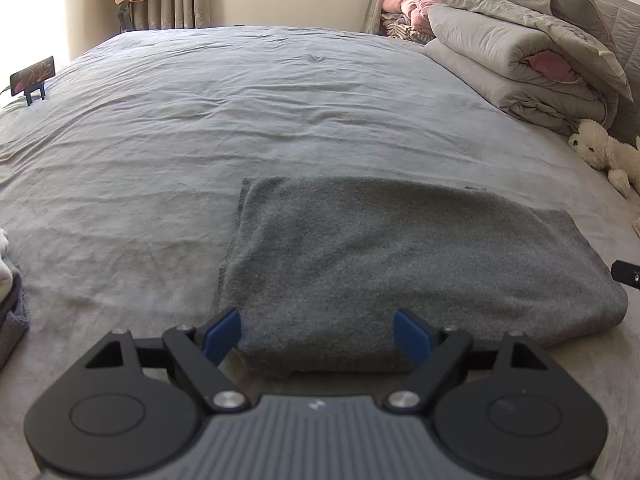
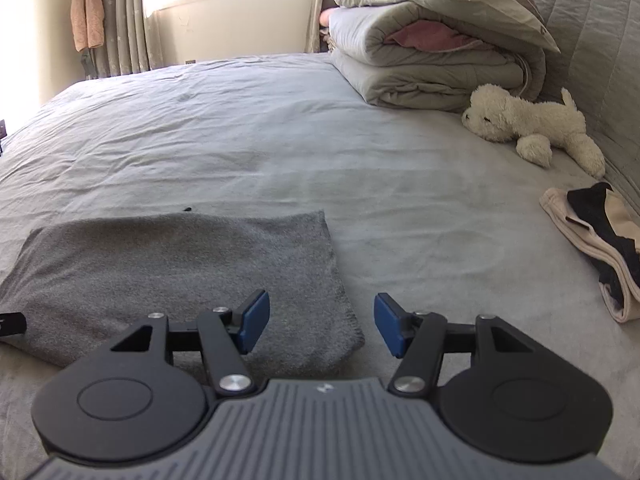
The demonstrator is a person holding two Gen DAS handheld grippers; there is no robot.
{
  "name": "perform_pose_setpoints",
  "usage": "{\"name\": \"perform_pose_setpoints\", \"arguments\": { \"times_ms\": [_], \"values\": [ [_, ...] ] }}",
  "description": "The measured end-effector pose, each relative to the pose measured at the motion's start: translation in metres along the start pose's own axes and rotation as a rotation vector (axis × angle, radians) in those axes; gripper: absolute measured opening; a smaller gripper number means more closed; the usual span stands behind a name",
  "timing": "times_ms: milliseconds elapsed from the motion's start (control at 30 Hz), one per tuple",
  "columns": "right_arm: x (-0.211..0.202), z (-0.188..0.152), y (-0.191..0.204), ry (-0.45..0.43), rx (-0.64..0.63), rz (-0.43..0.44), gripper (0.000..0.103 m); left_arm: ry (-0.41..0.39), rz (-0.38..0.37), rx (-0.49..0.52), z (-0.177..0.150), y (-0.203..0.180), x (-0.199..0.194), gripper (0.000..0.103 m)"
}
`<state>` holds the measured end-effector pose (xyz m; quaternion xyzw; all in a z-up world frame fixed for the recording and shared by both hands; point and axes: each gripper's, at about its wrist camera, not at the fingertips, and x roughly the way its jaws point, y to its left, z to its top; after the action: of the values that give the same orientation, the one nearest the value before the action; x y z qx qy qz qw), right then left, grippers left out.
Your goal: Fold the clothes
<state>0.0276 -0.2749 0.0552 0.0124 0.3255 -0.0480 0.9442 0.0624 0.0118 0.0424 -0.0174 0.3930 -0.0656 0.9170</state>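
Nearest the left wrist lens, the left gripper spreads its blue-padded fingers wide over the near edge of a folded dark grey fleece garment, nothing pinched between them. That garment lies flat on the wrinkled pale grey bedsheet, in the lower right of the left view and the lower left of the right view. Across it, the right gripper holds its fingers apart and empty above the garment's right corner. Folded grey quilts are stacked at upper right, a white plush dog lies just below them, and a beige and black garment sits at the right edge.
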Motion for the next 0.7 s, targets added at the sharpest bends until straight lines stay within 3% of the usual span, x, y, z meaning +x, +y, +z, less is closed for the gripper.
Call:
{"name": "perform_pose_setpoints", "arguments": {
  "times_ms": [100,167,333,700],
  "values": [
    [-0.006,-0.003,0.017,-0.024,-0.050,0.067,0.060,-0.090,0.013,0.071,-0.001,-0.012,-0.011,0.085],
    [-0.005,-0.007,0.033,-0.015,-0.108,0.114,0.060,-0.101,0.005,0.130,-0.004,-0.025,-0.011,0.085],
    [0.017,-0.019,0.054,0.089,-0.196,0.114,0.061,-0.044,0.007,0.199,-0.016,-0.038,0.009,0.087],
    [0.023,-0.012,0.023,0.150,-0.109,0.171,0.062,0.018,-0.015,0.041,-0.010,-0.001,0.013,0.090]
  ]
}}
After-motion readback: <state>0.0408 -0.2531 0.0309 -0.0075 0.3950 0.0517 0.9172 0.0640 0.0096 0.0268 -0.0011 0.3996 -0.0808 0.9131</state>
